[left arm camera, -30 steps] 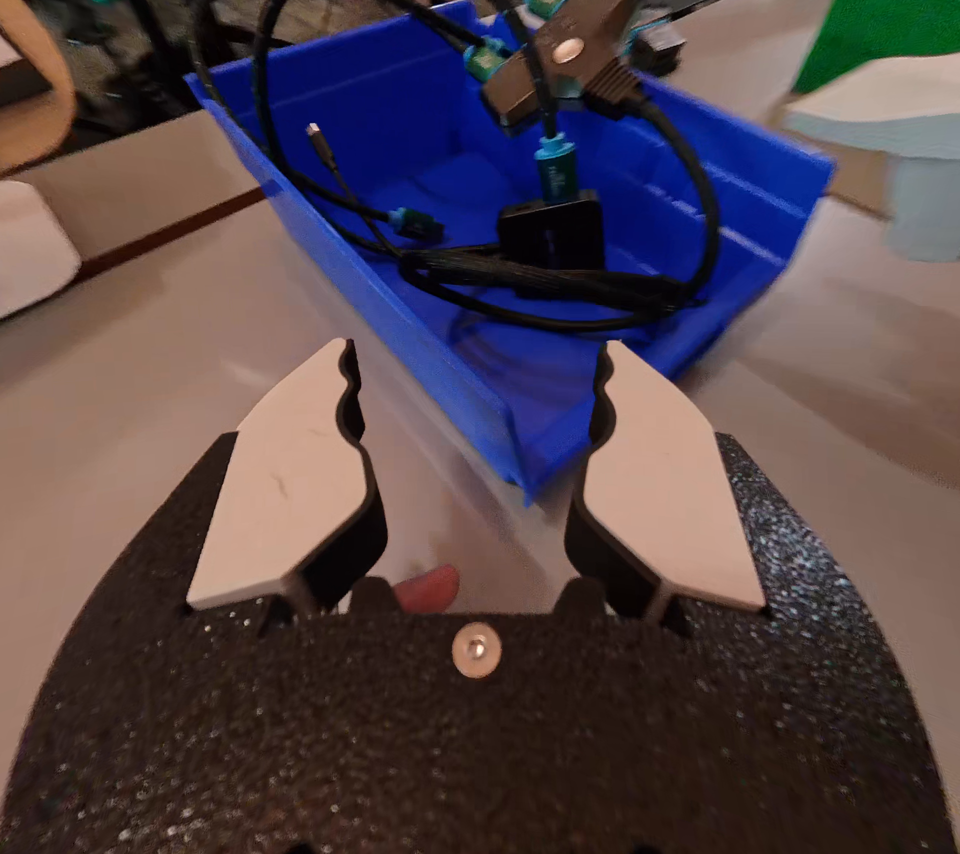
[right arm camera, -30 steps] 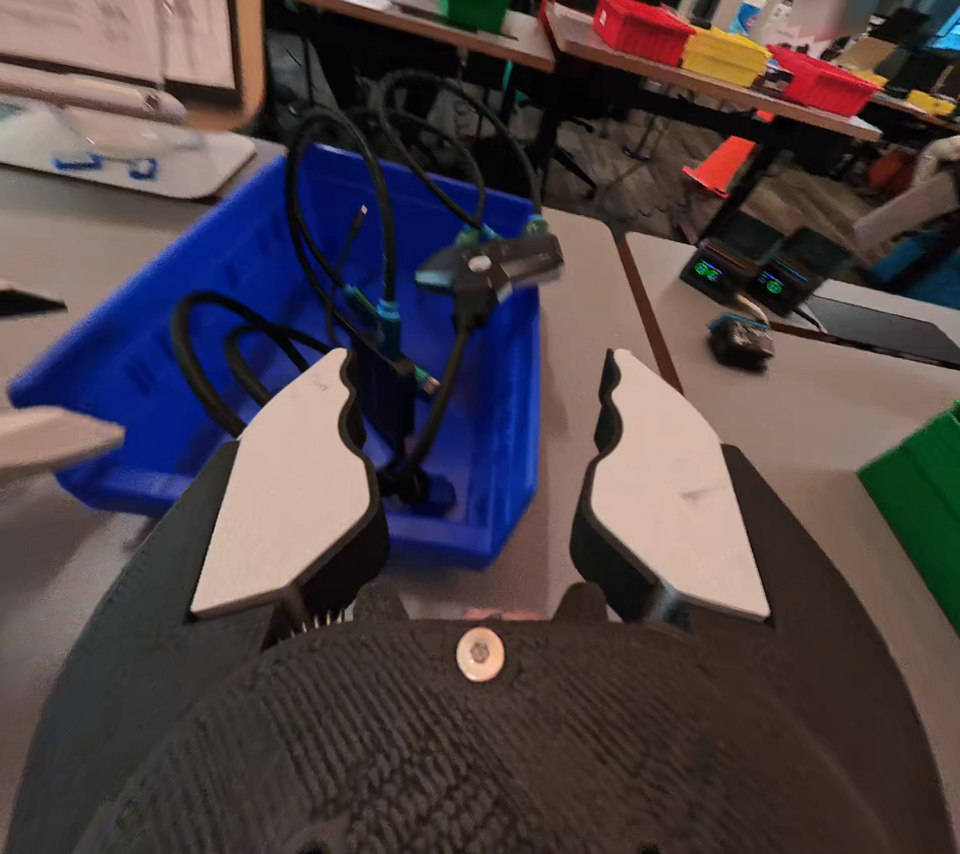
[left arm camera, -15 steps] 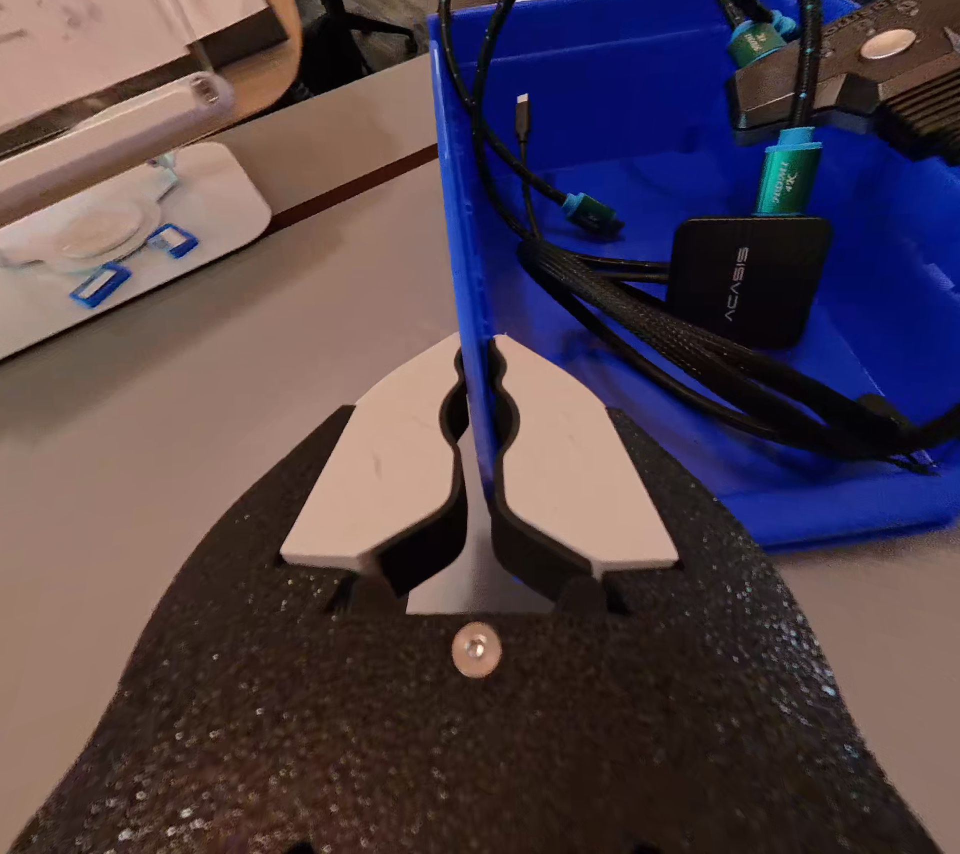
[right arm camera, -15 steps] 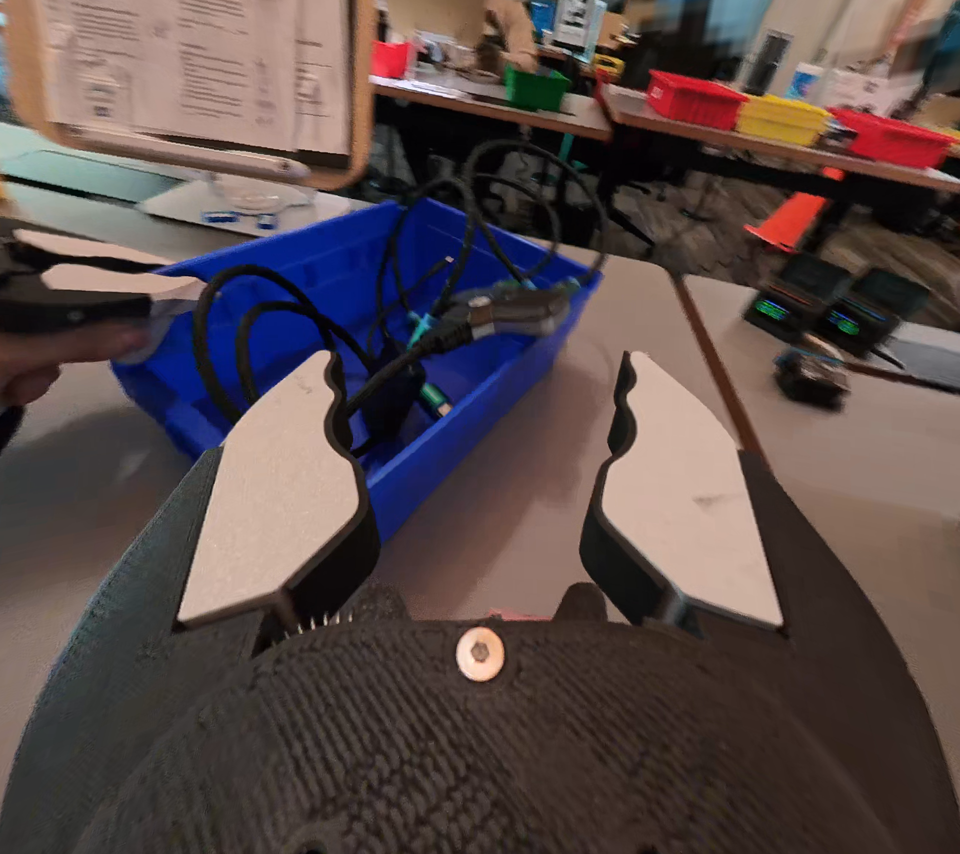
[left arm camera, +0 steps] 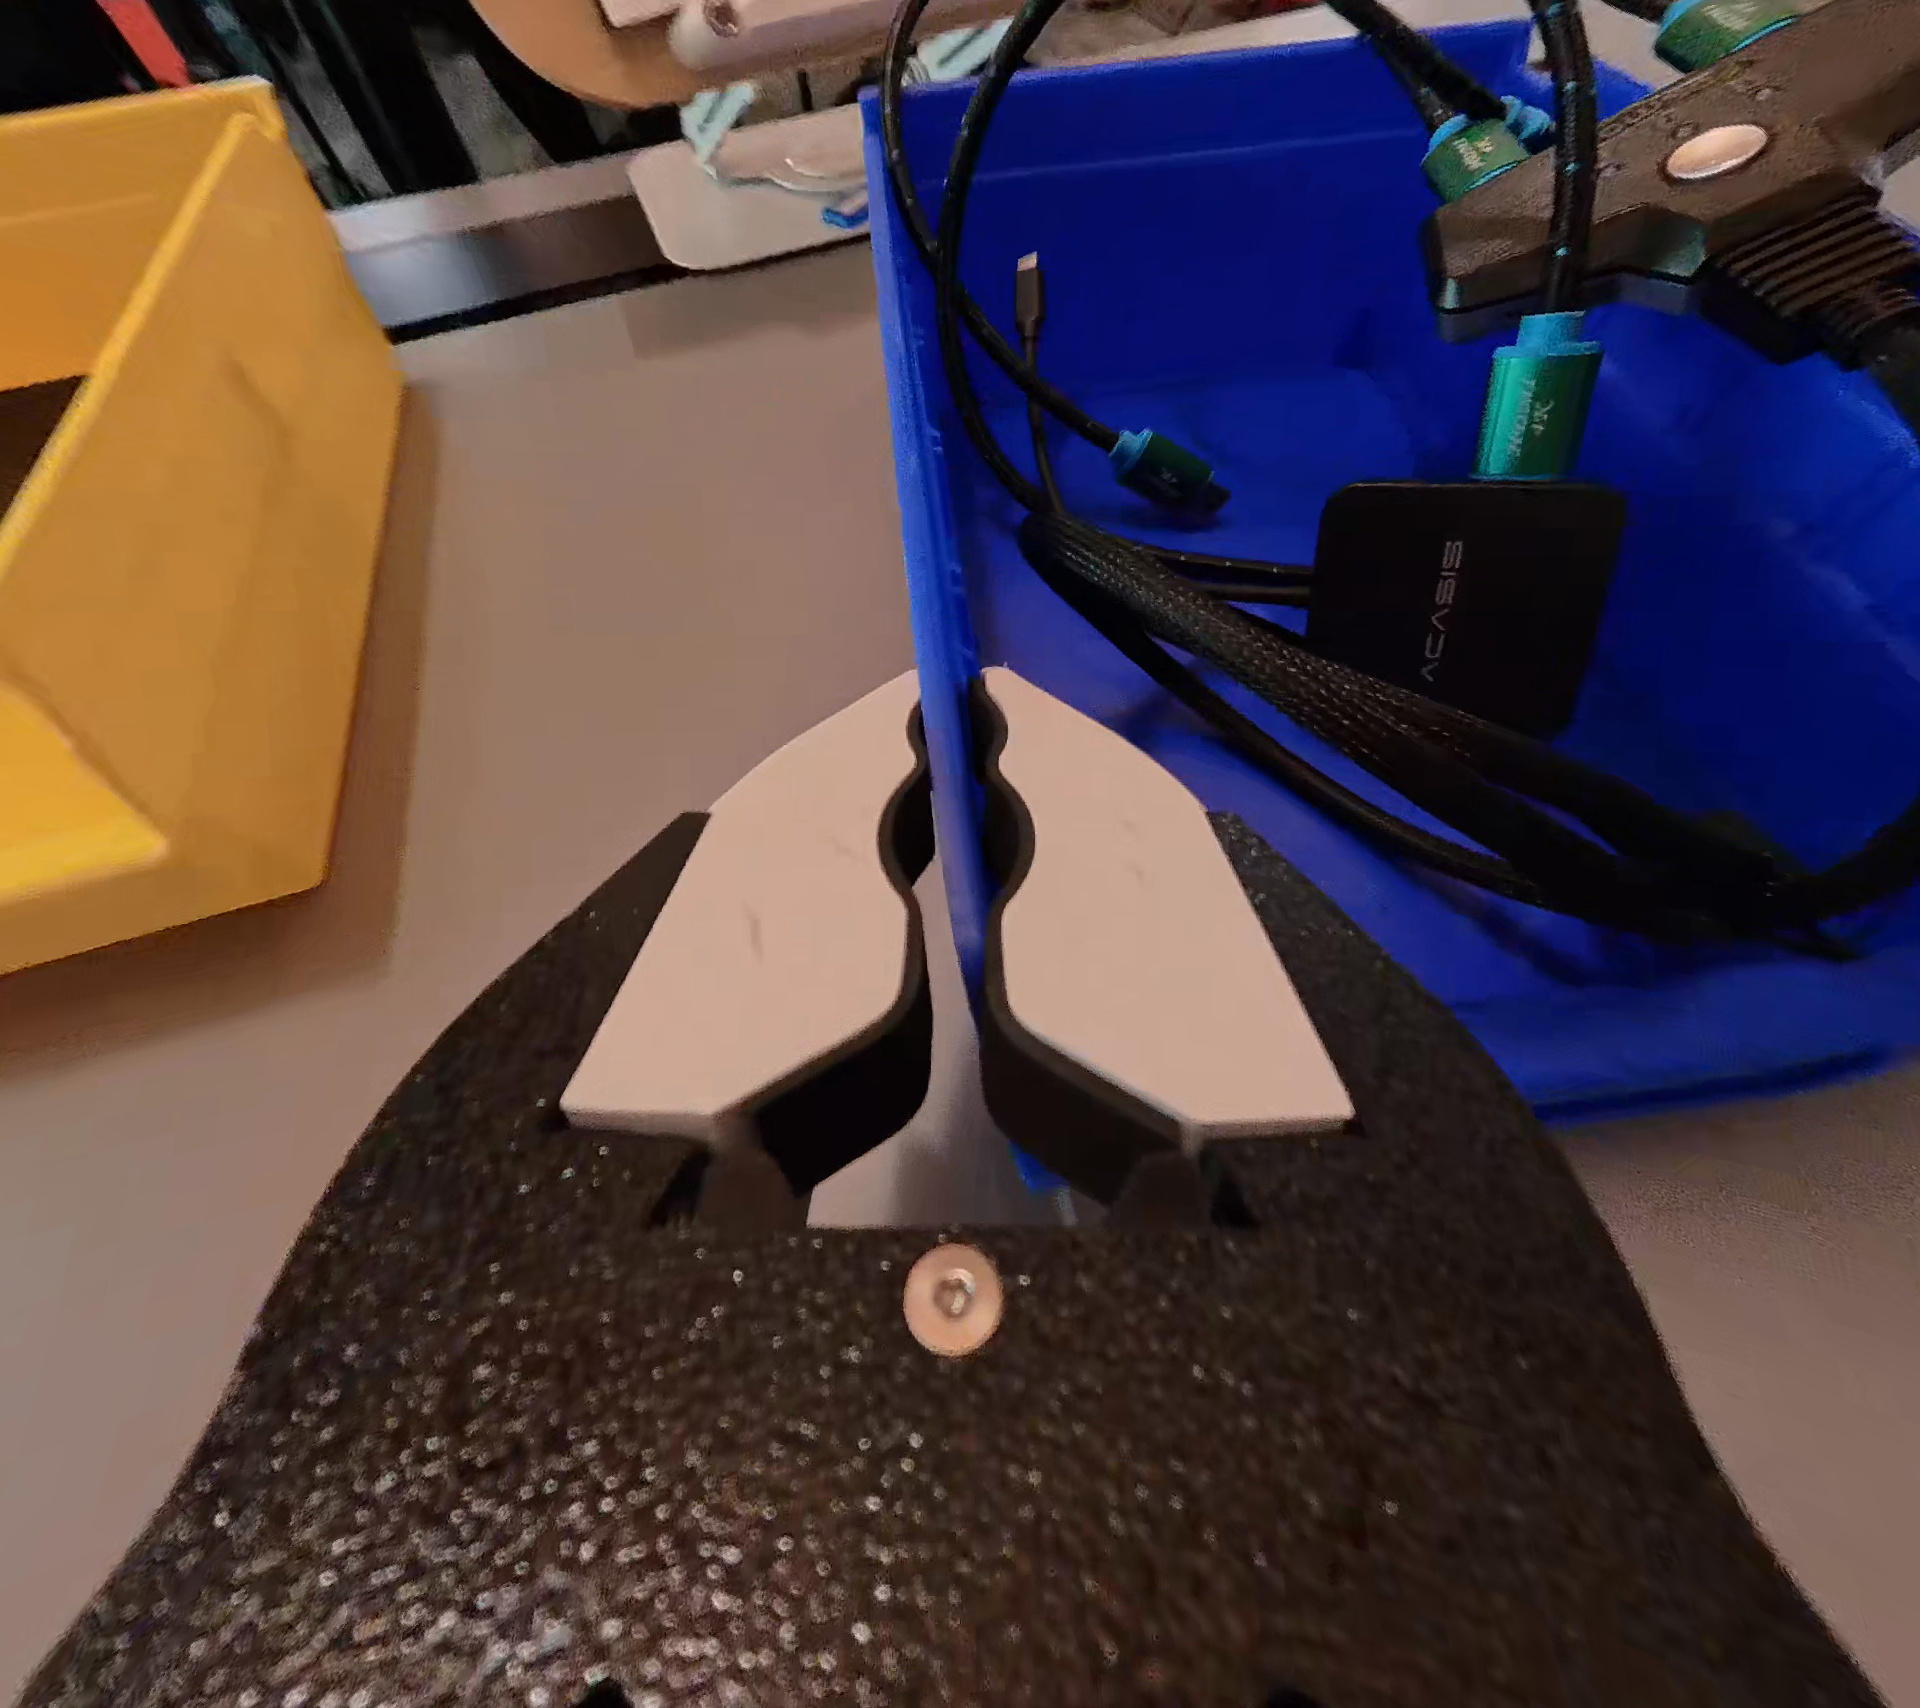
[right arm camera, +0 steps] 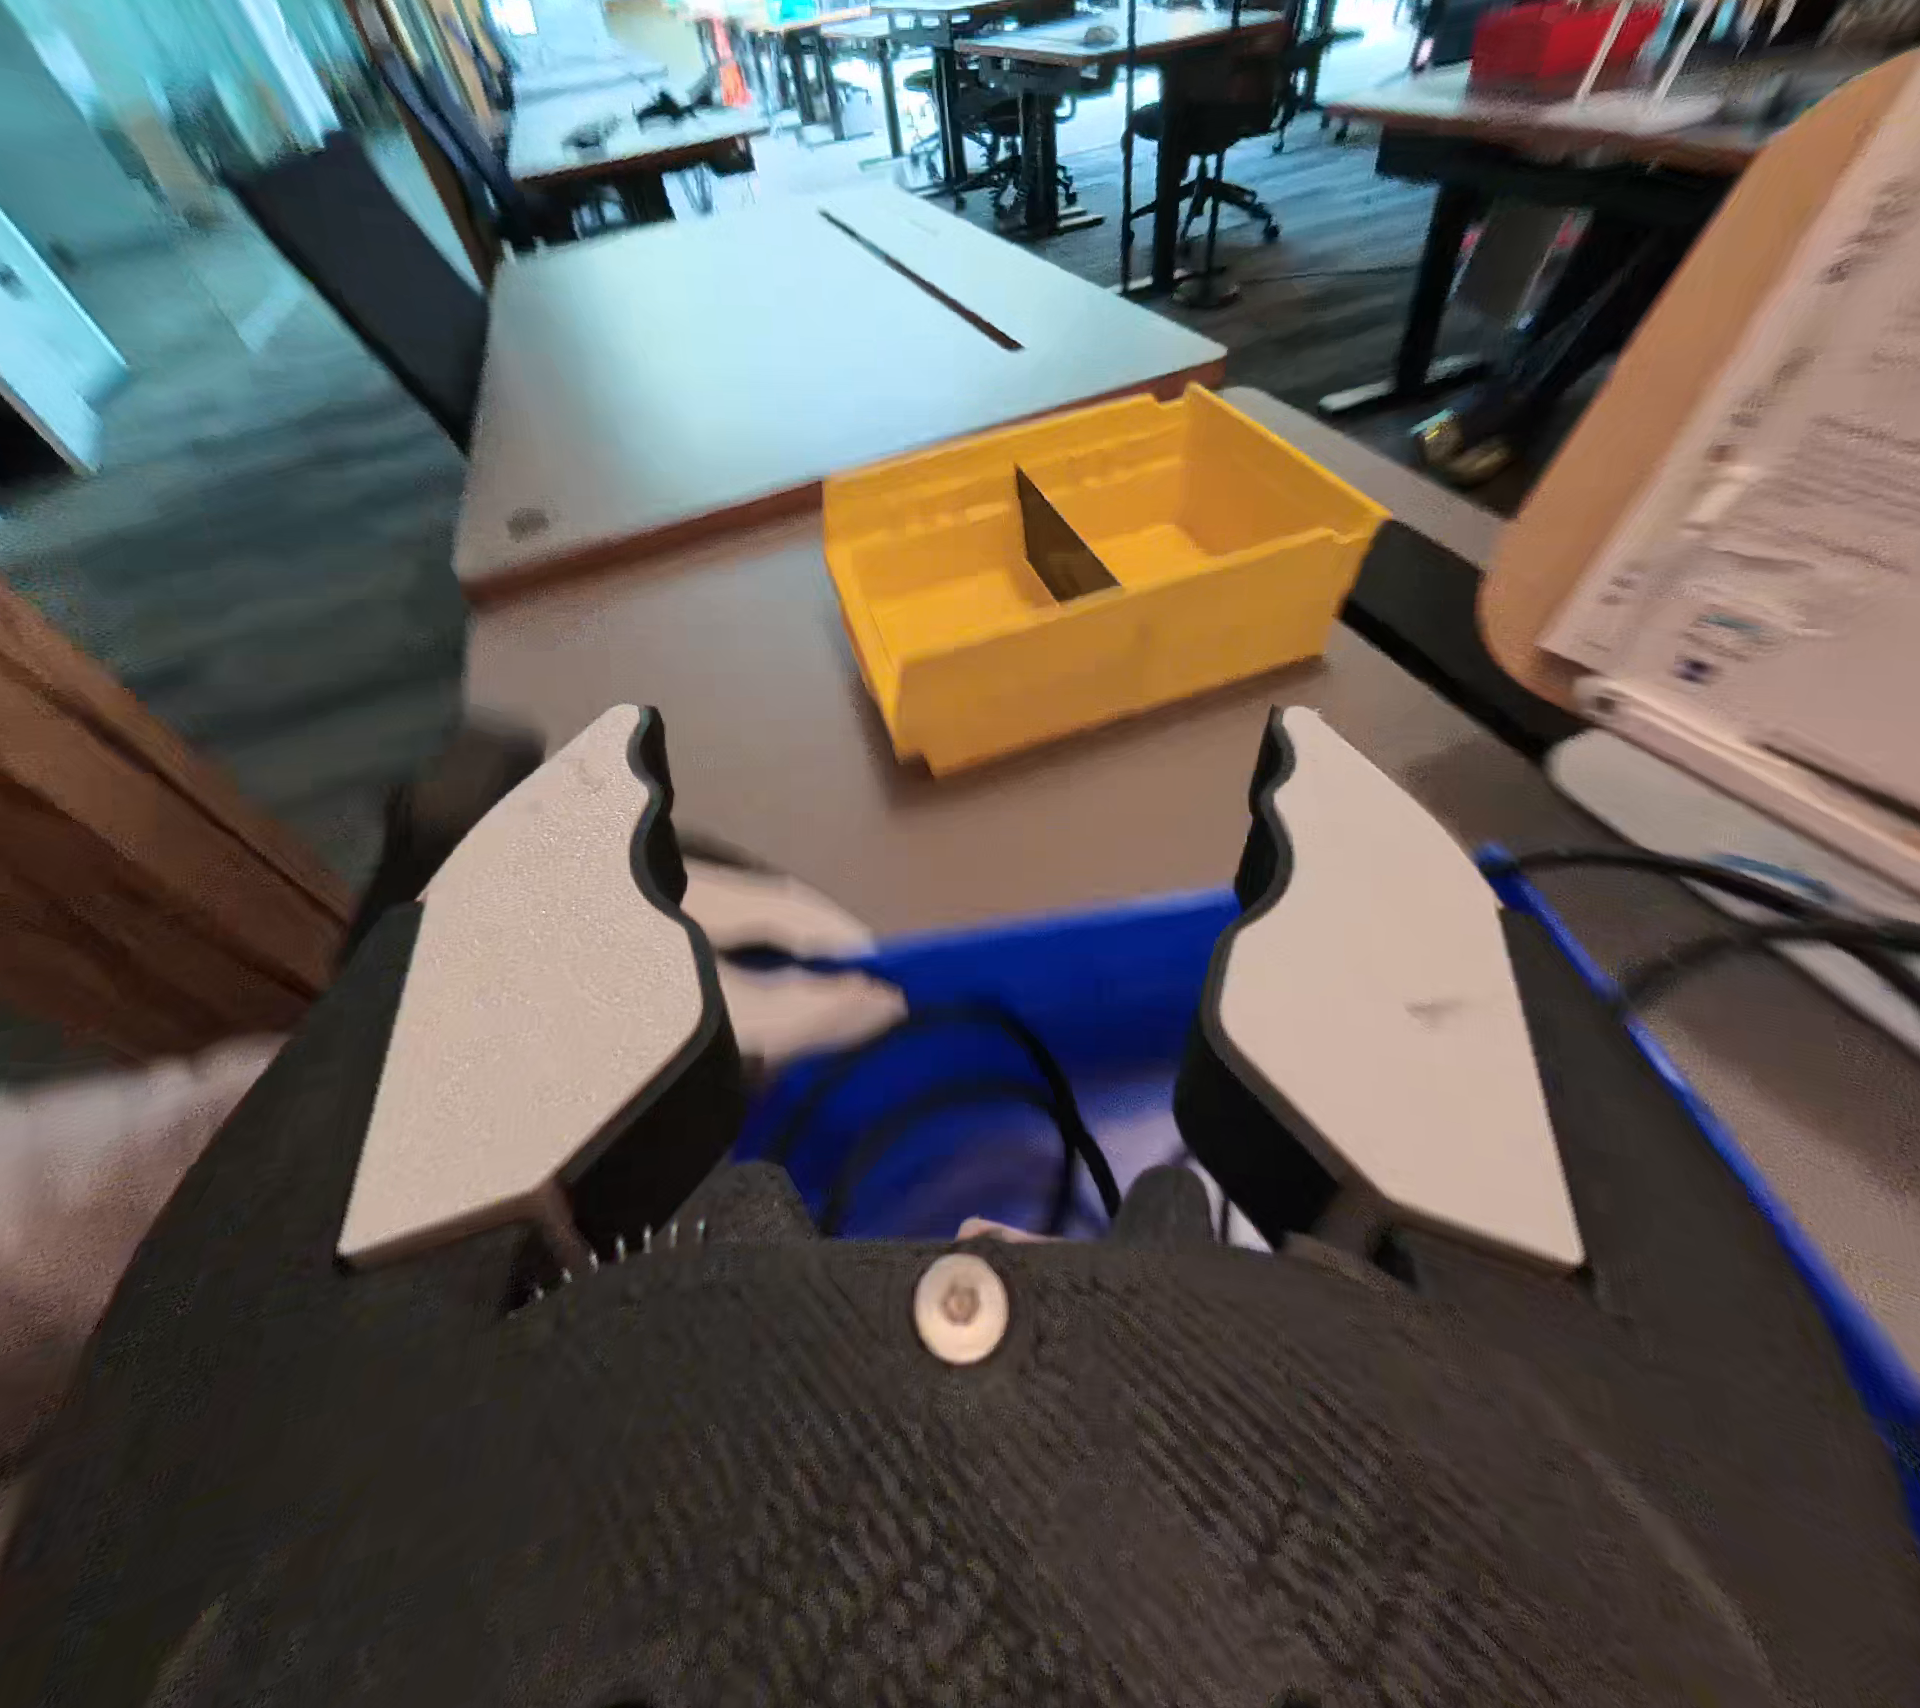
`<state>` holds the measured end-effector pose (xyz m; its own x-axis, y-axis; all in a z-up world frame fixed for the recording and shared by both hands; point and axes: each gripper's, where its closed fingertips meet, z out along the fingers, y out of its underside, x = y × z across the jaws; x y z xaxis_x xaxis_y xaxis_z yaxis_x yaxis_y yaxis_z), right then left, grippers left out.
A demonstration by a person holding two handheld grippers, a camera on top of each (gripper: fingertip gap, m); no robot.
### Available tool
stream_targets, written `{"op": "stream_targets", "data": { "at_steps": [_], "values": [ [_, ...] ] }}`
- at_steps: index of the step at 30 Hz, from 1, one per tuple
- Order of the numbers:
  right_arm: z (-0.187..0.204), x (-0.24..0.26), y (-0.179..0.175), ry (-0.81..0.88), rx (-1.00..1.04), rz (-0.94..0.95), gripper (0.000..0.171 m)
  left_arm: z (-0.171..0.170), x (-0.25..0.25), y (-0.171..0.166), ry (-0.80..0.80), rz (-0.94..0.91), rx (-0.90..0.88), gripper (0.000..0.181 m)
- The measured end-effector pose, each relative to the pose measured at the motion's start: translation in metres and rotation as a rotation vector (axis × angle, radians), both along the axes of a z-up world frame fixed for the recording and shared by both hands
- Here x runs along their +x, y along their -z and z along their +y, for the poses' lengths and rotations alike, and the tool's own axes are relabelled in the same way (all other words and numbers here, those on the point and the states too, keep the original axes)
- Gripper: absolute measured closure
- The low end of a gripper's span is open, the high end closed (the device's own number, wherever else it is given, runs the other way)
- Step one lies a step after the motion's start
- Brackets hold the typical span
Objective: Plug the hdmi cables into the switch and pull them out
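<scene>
The left claw point(left arm camera: 951, 723) was clamped on the near side wall of the blue bin point(left arm camera: 1164, 204), one finger outside the wall and one inside. The bin stood on the grey worktop point(left arm camera: 644, 536), with a yellow bin point(left arm camera: 177, 515) well apart from it toward the worktop's left edge. Inside the blue bin lay the black braided hdmi cables point(left arm camera: 1351, 713), looping up over its far wall, and a small black box point(left arm camera: 1475, 598) with a green-shelled plug point(left arm camera: 1532, 411) pushed into its top. The dark switch point(left arm camera: 1704, 172) hung above the bin's far right corner, two more green plugs seated in it. A loose green plug point(left arm camera: 1164, 469) rested on the bin floor. The right claw point(right arm camera: 956, 817) hovered above the blue bin with its jaws spread wide and nothing between them, facing the yellow bin across the worktop.
</scene>
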<state>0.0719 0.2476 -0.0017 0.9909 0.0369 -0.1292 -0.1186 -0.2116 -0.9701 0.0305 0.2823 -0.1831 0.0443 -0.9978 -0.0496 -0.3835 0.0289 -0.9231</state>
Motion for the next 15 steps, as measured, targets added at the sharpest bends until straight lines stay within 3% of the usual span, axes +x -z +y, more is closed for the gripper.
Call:
{"op": "stream_targets", "data": {
  "at_steps": [2,4,6,11,15],
  "values": [
    [0.07,-0.001,-0.002,-0.019,-0.087,0.168,0.066,0.01,-0.007,-0.002,-0.03,-0.032,0.023,0.179],
    [0.13,-0.001,0.032,-0.03,-0.294,0.249,0.071,0.015,-0.01,-0.002,-0.034,-0.032,0.036,0.178],
    [0.174,0.014,0.076,0.098,-0.455,0.337,0.076,0.017,-0.009,-0.002,-0.026,-0.039,0.035,0.178],
    [0.231,0.03,0.165,0.27,-0.648,0.469,0.095,0.02,-0.012,-0.004,-0.011,-0.069,0.046,0.178],
    [0.263,0.021,0.196,0.3,-0.668,0.56,0.096,0.032,-0.018,-0.004,-0.013,-0.078,0.016,0.178]
  ]
}}
